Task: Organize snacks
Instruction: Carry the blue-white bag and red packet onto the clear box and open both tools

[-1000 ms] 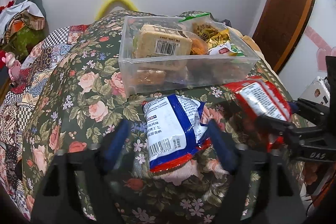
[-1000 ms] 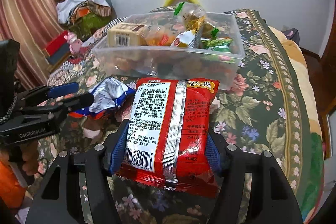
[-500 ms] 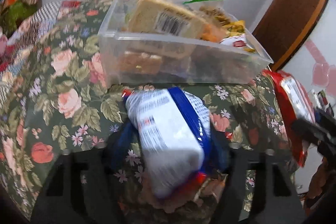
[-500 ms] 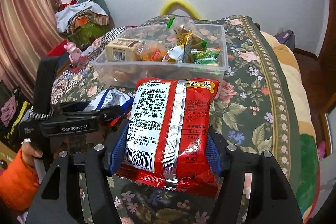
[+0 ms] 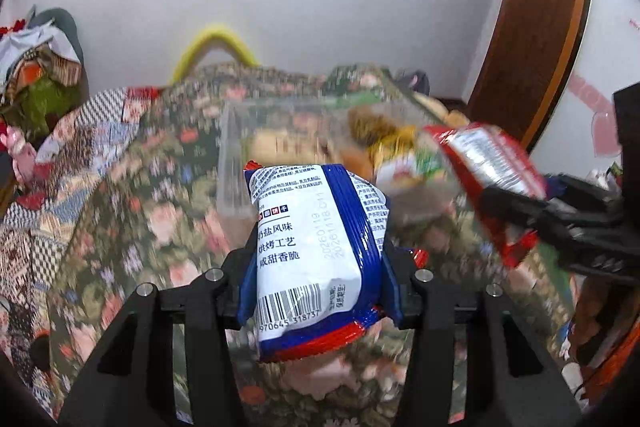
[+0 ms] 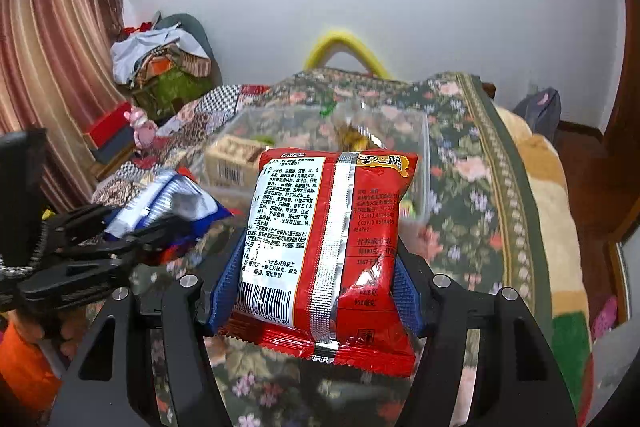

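My left gripper [image 5: 318,263] is shut on a blue and white snack packet [image 5: 316,247] and holds it above the floral bedspread [image 5: 152,211]. My right gripper [image 6: 320,267] is shut on a red snack packet [image 6: 332,251], also lifted. Each gripper with its packet shows in the other view: the red packet [image 5: 492,167] at the right, the blue packet [image 6: 168,207] at the left. Ahead of both stands a clear plastic bin [image 5: 236,163] holding several snacks; it also shows in the right wrist view [image 6: 420,155].
The bed's right edge [image 6: 536,211] drops to a wooden floor. A pile of clothes [image 6: 160,67] and a curtain [image 6: 52,75] stand at the left. A yellow hoop [image 5: 216,43] leans at the wall behind the bed. A wooden door [image 5: 532,27] is at the right.
My left gripper has closed on the blue and white packet and lifted it off the bedspread. My right gripper has risen with the red packet. Both views tilt up toward the wall.
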`<state>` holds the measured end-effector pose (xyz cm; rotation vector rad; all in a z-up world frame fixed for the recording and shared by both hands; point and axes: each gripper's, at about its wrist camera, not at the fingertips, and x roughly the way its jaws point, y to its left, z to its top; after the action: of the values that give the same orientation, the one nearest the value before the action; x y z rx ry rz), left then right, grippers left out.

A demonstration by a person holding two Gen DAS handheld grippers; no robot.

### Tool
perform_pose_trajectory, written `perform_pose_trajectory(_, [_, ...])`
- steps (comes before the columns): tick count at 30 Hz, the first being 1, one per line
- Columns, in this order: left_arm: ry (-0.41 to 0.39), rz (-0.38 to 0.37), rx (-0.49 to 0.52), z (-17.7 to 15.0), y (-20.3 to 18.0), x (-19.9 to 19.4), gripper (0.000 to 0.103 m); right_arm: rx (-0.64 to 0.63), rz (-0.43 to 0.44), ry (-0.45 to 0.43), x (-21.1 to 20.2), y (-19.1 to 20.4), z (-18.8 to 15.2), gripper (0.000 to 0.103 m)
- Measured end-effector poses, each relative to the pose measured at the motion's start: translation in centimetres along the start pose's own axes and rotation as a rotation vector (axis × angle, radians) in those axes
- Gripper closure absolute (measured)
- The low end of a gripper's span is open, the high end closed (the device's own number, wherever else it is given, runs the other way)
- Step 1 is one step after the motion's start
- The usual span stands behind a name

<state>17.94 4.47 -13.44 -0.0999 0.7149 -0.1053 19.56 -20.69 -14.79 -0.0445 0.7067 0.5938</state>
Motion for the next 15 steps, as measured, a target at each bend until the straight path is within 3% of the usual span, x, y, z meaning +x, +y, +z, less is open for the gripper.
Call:
perform_pose_trajectory(7, [-0.066,0.002,-0.025,4.7,0.4,0.8,0.053,-0.006,-0.017,-0.051,1.3,-0.2,2.9,0.041])
perform_pose_trajectory(15, [-0.038,0.030,-0.031,8.1,0.8,5.6,0.053,-0.011,-0.032,-0.051,4.2,-0.8,5.4,0.041])
